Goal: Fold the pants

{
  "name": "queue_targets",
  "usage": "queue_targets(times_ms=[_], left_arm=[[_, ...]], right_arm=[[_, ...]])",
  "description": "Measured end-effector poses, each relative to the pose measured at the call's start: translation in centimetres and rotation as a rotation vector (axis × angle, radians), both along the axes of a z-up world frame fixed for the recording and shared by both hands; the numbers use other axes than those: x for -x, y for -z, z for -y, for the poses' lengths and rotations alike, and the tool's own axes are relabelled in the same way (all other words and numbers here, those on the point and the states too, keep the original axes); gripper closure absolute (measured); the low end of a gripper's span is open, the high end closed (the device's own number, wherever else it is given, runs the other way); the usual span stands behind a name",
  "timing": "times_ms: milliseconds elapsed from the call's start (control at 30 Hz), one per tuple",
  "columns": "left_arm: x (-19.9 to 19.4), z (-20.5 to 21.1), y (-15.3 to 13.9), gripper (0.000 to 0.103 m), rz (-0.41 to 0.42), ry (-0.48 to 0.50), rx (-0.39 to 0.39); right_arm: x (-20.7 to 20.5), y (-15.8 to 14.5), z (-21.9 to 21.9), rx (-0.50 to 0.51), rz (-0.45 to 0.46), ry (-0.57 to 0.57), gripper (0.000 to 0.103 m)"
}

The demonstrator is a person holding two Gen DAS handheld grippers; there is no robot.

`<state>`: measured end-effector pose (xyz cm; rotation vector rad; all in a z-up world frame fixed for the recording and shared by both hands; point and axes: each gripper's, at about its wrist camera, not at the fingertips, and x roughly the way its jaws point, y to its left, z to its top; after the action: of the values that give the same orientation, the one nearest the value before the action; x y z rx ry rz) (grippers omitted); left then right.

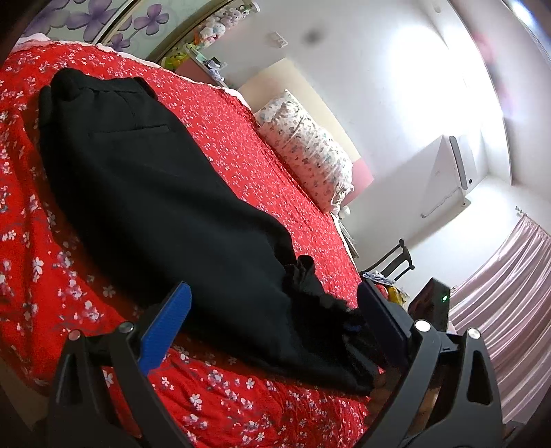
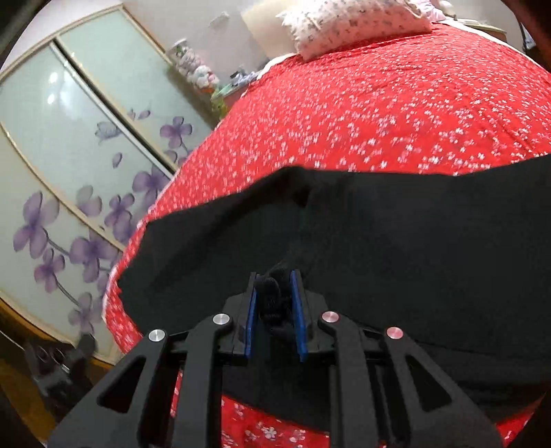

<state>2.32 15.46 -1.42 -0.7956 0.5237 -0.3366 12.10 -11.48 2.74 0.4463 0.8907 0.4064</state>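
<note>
Black pants (image 1: pixel 165 193) lie stretched out on a red flowered bedspread (image 1: pixel 241 138). The waistband is at the far end in the left wrist view, and a bunched leg end (image 1: pixel 310 286) lies near me. My left gripper (image 1: pixel 275 299) is open, its blue pads on either side of that near end of the pants. In the right wrist view the pants (image 2: pixel 396 234) spread across the bed (image 2: pixel 378 103). My right gripper (image 2: pixel 275 296) is shut on a pinched fold of the black fabric (image 2: pixel 272 293), which is bunched between the blue pads.
A flowered pillow (image 1: pixel 306 148) lies at the head of the bed, and it also shows in the right wrist view (image 2: pixel 351 24). A wardrobe with purple flower doors (image 2: pixel 69 172) stands beside the bed. A dark chair (image 1: pixel 396 258) and pink curtains (image 1: pixel 499 310) stand past the bed's other side.
</note>
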Motion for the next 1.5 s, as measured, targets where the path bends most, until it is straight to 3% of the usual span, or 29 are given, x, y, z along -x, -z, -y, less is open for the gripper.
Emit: queue_targets(times_ms=[133,167,200,267,300,367,433,533,633,700,767,800,900,1033,1200,1500], left_arm=[[0.0,0.2,0.0,0.006,-0.004,0.004,-0.002],[0.0,0.3,-0.1,0.006,-0.002,0.005,-0.007],[0.1,0.3,-0.2,0.006,0.0,0.004,-0.012],[0.1,0.4,-0.3,0.006,0.004,0.003,-0.021],[0.1,0.4,-0.4,0.006,0.005,0.002,-0.023],[0.1,0.4,-0.4,0.006,0.003,0.001,-0.021],[0.0,0.5,-0.4,0.006,-0.002,0.0,-0.021],[0.0,0.8,-0.5,0.006,0.0,0.001,-0.033],[0.1,0.9,-0.6,0.004,0.005,0.013,-0.037],[0.2,0.3,-0.8,0.004,0.003,0.028,-0.017],[0.3,-1.1,-1.0,0.004,-0.012,0.036,0.022],[0.4,-2.1,-1.1,0.004,-0.021,0.023,0.034],[0.6,-6.1,-1.2,0.004,-0.053,-0.034,0.086],[-0.1,-10.1,-1.0,0.004,-0.106,-0.077,0.147],[-1.8,-12.5,0.2,0.005,-0.181,-0.123,0.257],[-3.2,-16.4,0.5,0.005,-0.232,-0.295,0.302]], right_arm=[[0.4,1.0,-1.5,0.127,0.025,-0.045,0.082],[0.8,0.9,-2.2,0.179,0.056,-0.071,0.072],[1.3,0.7,-3.0,0.222,0.075,-0.115,0.054],[1.9,0.5,-4.1,0.26,0.09,-0.186,0.039],[2.4,0.2,-4.4,0.266,0.098,-0.203,0.039],[3.0,-0.6,-3.7,0.181,0.125,-0.182,0.039],[2.8,-0.4,-1.6,0.016,0.108,-0.123,0.039],[1.8,2.6,0.2,-0.143,-0.026,-0.099,0.039],[2.3,2.2,0.7,-0.157,-0.014,-0.148,0.038],[2.7,2.2,2.1,-0.269,-0.054,-0.16,0.036],[3.9,2.1,3.9,-0.36,-0.033,-0.167,0.031],[4.9,1.9,4.8,-0.371,0.014,-0.167,0.025],[7.3,2.3,7.5,-0.383,0.116,-0.144,0.023],[7.4,2.4,9.0,-0.474,0.101,-0.143,0.022],[7.5,2.4,8.5,-0.464,0.102,-0.174,0.022],[7.8,1.9,7.4,-0.45,0.12,-0.226,0.021]])
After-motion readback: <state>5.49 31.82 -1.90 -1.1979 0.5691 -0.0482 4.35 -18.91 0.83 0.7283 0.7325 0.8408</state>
